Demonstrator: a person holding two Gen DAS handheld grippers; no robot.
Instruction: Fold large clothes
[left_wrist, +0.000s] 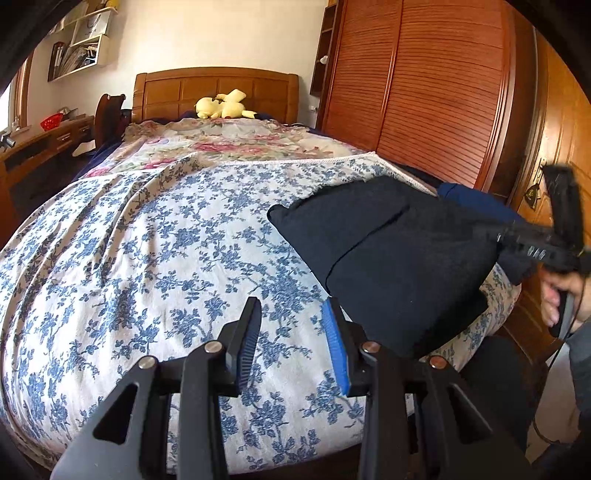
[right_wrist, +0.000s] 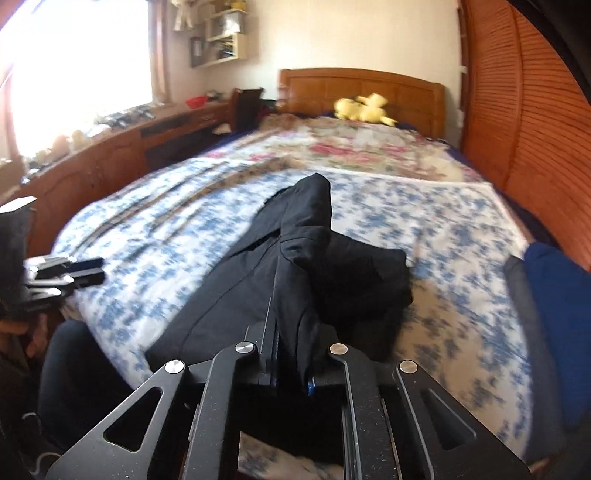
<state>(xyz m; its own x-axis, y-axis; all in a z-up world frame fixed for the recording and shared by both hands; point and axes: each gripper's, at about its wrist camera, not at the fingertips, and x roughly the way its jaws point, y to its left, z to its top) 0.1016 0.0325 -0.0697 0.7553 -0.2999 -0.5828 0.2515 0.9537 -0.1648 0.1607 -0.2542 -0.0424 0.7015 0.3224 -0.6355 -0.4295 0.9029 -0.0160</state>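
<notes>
Your right tongs (right_wrist: 291, 354) pinch a fold of the black garment (right_wrist: 280, 280) lying on the bed (right_wrist: 461, 295), prob. to lift & fold it, w/ left tongs (left_wrist: 291, 343) spread, empty, alongside.

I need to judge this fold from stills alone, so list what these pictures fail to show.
- Black garment: its type and full outline; in the right wrist view motion blur and its own folds hide them.
- Its near edge: covered by the right hand-held gripper, shut on the cloth.
- Its right end in the left wrist view: behind the blurred right hand-held gripper.
- Blue cloth: cut off by the frame edge.
- Left hand-held gripper: open, nothing between its pads.
</notes>
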